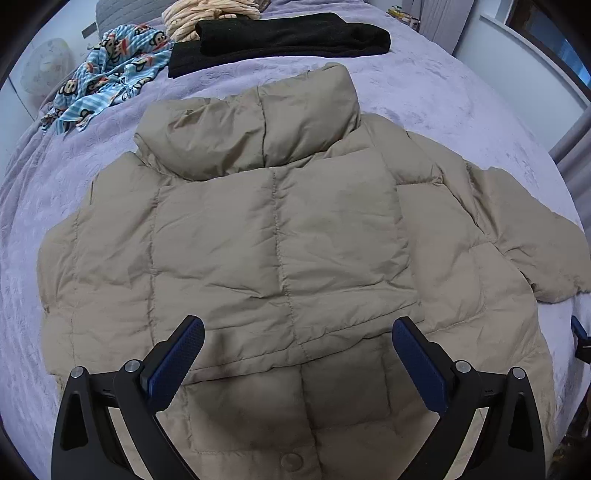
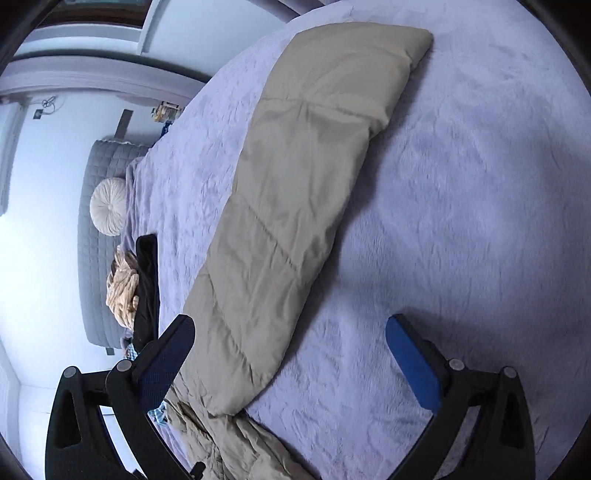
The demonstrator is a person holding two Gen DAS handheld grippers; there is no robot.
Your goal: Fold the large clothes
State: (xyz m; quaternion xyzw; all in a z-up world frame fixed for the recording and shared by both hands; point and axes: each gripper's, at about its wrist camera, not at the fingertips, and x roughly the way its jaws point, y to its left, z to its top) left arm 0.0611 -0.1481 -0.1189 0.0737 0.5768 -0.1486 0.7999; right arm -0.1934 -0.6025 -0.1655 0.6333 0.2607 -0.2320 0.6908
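Observation:
A beige puffer jacket point(image 1: 280, 236) lies flat on the lilac bedspread point(image 1: 424, 99), collar toward the far side. One side is folded over the body; the right sleeve point(image 1: 535, 240) sticks out to the right. My left gripper point(image 1: 297, 332) is open and empty, hovering over the jacket's lower middle. In the right wrist view the jacket's sleeve point(image 2: 295, 206) stretches away across the bedspread point(image 2: 461, 221). My right gripper point(image 2: 290, 328) is open and empty, its left finger over the sleeve's near part.
A folded black garment point(image 1: 291, 37) lies beyond the collar, with a cream knit point(image 1: 207, 14) behind it. A blue monkey-print cloth point(image 1: 110, 74) is crumpled at the far left. The grey headboard point(image 2: 99, 236) and a round cushion point(image 2: 109, 206) show in the right wrist view.

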